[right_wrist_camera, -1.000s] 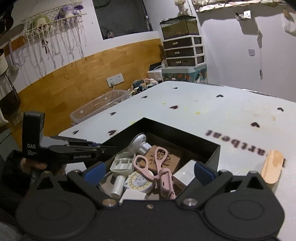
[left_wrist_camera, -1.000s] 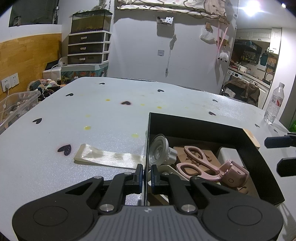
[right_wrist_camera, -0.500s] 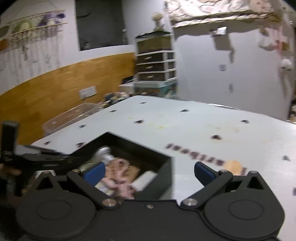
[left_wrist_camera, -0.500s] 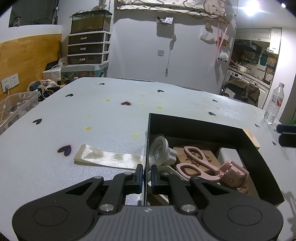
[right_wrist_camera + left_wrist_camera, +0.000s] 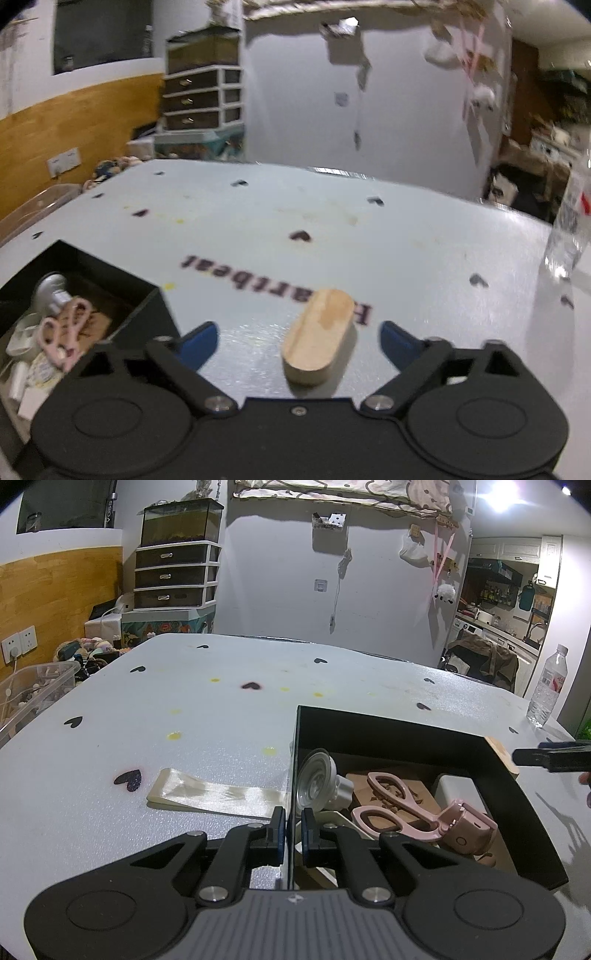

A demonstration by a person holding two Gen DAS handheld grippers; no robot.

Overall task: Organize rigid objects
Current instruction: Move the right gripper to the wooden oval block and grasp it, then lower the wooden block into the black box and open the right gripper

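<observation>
The right gripper [image 5: 298, 338], blue pads spread and closing, straddles a rounded oblong block of pale wood [image 5: 319, 334] lying flat on the table; the pads stand clear of it on both sides. The left gripper [image 5: 293, 829], jaws pressed together, pinches the near-left wall of an open black rectangular box [image 5: 517, 797], apparently steadying it. Inside the box lie pink plastic scissors [image 5: 391, 805], a clear round suction cup with a grey knob [image 5: 317, 782], a brown carved wooden slab [image 5: 424, 808] and a white box [image 5: 458, 786]; the rest is too cluttered to name.

The step in hand looks like the pickup of the wooden block, which sits just outside the box, at about 2 o'clock from it in the left wrist view. Next, the pads must meet the block's long sides squarely, then lift it over the black wall.

A cream satin ribbon [image 5: 218, 797] lies at 9 o'clock of the box. The white foam-textured tabletop [image 5: 221, 709] carries black heart prints and yellow spots. At 2 o'clock stands a clear plastic water bottle [image 5: 546, 690]. Beyond, at 11 o'clock, a white drawer unit [image 5: 173, 576] bears a glass tank [image 5: 181, 524], beside wood-panelled wall; the right wrist view is blurred.
</observation>
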